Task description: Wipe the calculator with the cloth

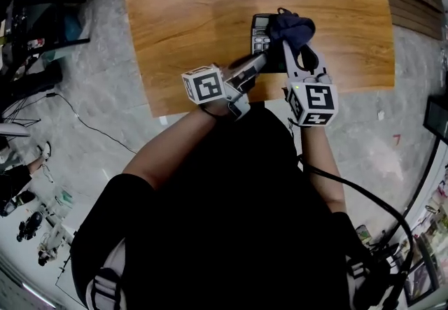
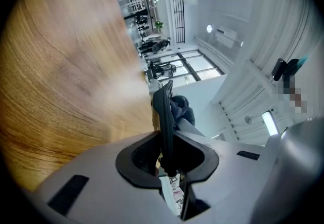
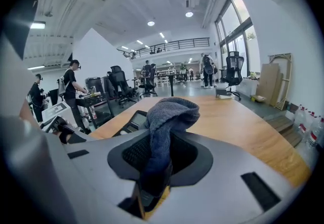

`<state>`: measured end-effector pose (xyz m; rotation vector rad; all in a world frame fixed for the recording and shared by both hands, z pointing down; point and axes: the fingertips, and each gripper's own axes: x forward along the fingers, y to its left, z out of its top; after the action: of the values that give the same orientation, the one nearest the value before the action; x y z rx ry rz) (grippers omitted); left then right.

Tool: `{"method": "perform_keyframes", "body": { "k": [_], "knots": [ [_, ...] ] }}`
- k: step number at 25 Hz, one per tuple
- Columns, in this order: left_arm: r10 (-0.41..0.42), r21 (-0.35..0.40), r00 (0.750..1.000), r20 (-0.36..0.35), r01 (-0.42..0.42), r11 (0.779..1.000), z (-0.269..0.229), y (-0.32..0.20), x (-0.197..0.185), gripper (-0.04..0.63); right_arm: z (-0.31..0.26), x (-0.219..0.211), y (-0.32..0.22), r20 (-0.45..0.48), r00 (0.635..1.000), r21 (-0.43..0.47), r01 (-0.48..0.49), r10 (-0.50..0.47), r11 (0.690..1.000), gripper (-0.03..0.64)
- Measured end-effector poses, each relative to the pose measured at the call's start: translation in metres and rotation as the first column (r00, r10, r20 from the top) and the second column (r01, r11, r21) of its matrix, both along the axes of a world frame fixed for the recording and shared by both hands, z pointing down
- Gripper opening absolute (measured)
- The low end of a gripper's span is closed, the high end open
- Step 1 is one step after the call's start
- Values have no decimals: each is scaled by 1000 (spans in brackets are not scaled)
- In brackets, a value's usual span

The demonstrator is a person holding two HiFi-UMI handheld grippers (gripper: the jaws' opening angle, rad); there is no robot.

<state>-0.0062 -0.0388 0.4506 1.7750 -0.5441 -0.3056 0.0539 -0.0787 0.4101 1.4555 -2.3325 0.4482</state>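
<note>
A dark calculator [image 1: 260, 32] lies near the front edge of the wooden table [image 1: 210, 8]. My left gripper [image 1: 263, 61] comes in from the left and is shut on the calculator's near edge. In the left gripper view the calculator [image 2: 163, 112] stands edge-on between the jaws. My right gripper [image 1: 294, 50] is shut on a dark blue cloth [image 1: 292, 27], which is bunched over the calculator's right side. In the right gripper view the cloth [image 3: 164, 117] rises out of the jaws, and the calculator [image 3: 131, 121] shows just left of it.
The table's front edge [image 1: 210, 107] runs just ahead of the person's body, with grey floor on both sides. Cables [image 1: 84, 120] trail over the floor at left. Office chairs [image 3: 121, 86] and people [image 3: 71, 91] stand far off beyond the table.
</note>
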Motion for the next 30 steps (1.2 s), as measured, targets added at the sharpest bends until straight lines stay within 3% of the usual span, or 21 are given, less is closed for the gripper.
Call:
{"method": "perform_keyframes", "body": {
  "k": [5, 12, 14, 24, 30],
  "knots": [
    [8, -2, 1000, -8, -8, 1000, -2, 1, -2, 72, 0, 15, -10, -15, 998, 5, -55, 55, 998, 87],
    [-17, -23, 1000, -13, 16, 1000, -1, -2, -3, 72, -11, -56, 19, 20, 988, 17, 153, -154, 988, 87],
    [-27, -28, 1000, -16, 26, 999, 0, -4, -6, 72, -10, -61, 25, 35, 984, 14, 174, -174, 985, 87],
    [-67, -25, 996, -56, 66, 998, -9, -7, -11, 72, 2, 17, 20, -6, 1000, -16, -2, 2, 1000, 87],
    [-116, -44, 992, -51, 114, 993, -5, -19, -25, 72, 1, -38, 53, 37, 988, -30, 150, -149, 988, 87]
  ]
}}
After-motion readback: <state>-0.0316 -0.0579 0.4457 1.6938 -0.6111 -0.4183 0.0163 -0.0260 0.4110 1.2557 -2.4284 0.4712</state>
